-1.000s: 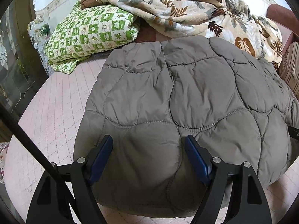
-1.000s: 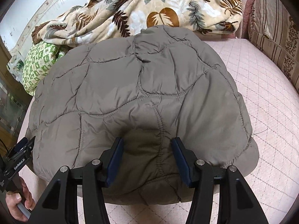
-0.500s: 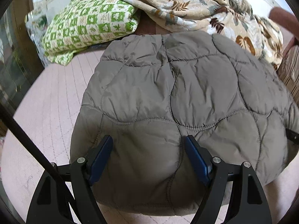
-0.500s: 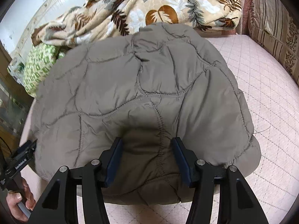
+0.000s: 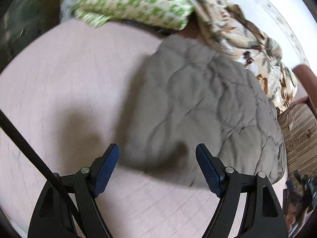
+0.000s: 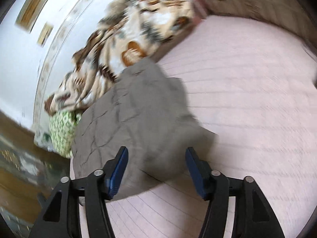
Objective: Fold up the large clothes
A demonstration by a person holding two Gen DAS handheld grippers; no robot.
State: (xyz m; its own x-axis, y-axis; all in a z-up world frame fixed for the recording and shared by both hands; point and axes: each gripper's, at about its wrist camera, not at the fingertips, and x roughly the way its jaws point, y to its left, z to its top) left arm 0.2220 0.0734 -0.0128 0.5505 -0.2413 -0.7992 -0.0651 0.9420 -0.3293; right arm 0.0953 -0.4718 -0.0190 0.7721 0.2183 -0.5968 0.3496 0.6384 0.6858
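— Both grippers have swung off the puffy grey quilted jacket [image 5: 200, 107] since the earlier frames; left gripper [image 5: 157, 168] gapes empty at its near-left edge.
— And the right gripper [image 6: 156, 170]?
— Jaws just widened, pads clear of the cloth. Jacket lies as a compact bundle on the pink quilted bed cover [image 5: 65, 75], probably folded; perhaps a tidy-up left

A grey quilted jacket [image 5: 198, 107] lies folded into a puffy, rounded bundle on the pink bed [image 5: 65, 75], its curved stitch lines facing up. Its far end touches bedding heaped at the bed's far edge; its near end stops short of the near edge.
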